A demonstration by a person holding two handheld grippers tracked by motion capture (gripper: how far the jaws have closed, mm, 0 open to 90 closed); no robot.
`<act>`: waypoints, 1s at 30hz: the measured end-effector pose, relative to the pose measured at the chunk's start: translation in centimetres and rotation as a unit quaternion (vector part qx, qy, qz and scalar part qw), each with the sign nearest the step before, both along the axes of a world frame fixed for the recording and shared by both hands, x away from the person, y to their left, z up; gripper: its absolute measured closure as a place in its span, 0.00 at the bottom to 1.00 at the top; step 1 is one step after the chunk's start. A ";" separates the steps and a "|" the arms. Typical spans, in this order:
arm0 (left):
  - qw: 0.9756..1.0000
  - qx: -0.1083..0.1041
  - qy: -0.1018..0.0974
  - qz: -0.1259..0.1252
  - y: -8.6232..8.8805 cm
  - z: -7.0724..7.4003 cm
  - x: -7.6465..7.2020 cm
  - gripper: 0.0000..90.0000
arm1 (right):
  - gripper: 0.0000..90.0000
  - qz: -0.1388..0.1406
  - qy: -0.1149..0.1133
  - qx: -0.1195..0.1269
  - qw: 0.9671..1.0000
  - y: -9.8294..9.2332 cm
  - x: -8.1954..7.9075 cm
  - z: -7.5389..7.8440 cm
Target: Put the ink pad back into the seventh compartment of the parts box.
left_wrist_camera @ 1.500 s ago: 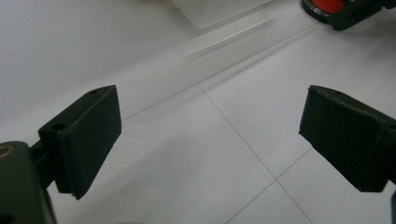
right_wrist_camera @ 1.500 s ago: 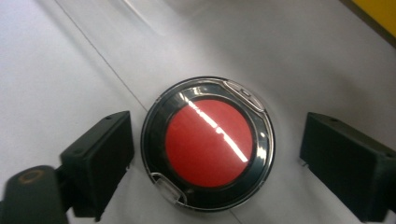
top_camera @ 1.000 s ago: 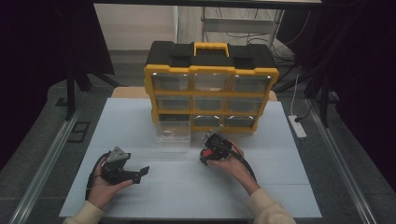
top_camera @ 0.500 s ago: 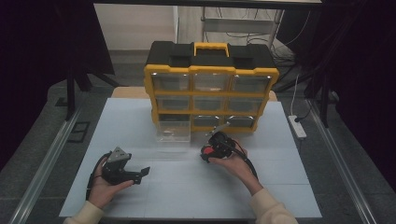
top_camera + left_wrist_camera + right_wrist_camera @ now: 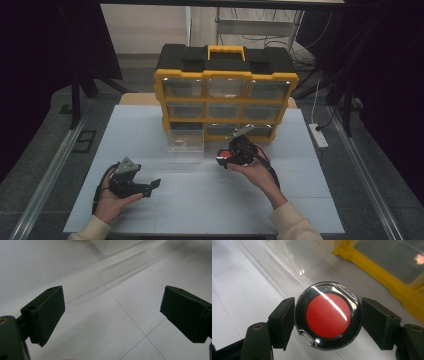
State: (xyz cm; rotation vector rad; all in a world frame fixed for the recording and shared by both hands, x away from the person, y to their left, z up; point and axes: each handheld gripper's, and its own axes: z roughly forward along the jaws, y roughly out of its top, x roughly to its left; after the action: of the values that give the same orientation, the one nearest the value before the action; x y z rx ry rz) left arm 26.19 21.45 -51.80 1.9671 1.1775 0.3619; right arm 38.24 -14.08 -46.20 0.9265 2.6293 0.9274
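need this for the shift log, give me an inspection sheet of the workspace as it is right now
surface: white table top, bare around the hands
job's things: round red-and-black part clamped between the right gripper's pads; clear drawer standing out on the table before the yellow and black organizer
clutter: nothing seen
grippers: left gripper open, holds nothing; right gripper shut on the round part
cables: black cable trails from right gripper; white power strip at the table's right edge
surroundings: dark curtains, metal floor rails
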 end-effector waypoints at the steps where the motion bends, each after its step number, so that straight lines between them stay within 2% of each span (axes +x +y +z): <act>1: 1.000 0.000 -0.001 0.000 0.0 0.0 0.0 0.08 | 0.33 -0.003 -0.002 0.005 1.000 0.0 -0.1 0.2; 10: 1.000 -0.001 -0.008 0.002 0.0 0.2 -0.1 0.08 | 0.33 -0.003 -0.021 0.025 0.999 -0.5 -0.6 2.4; 18: 1.000 0.000 -0.003 0.001 0.0 0.0 0.0 0.08 | 0.33 0.000 -0.035 0.030 0.999 -0.7 -0.8 3.2; 30: 1.000 0.001 -0.004 0.001 0.0 0.0 0.0 0.08 | 0.33 0.002 -0.043 0.035 0.998 -0.7 -1.2 4.0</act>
State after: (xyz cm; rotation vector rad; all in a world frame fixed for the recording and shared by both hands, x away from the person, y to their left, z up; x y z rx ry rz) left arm 26.15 21.43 -51.76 1.9652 1.1746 0.3709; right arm 37.06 -14.79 -42.23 0.8778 2.5421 1.0419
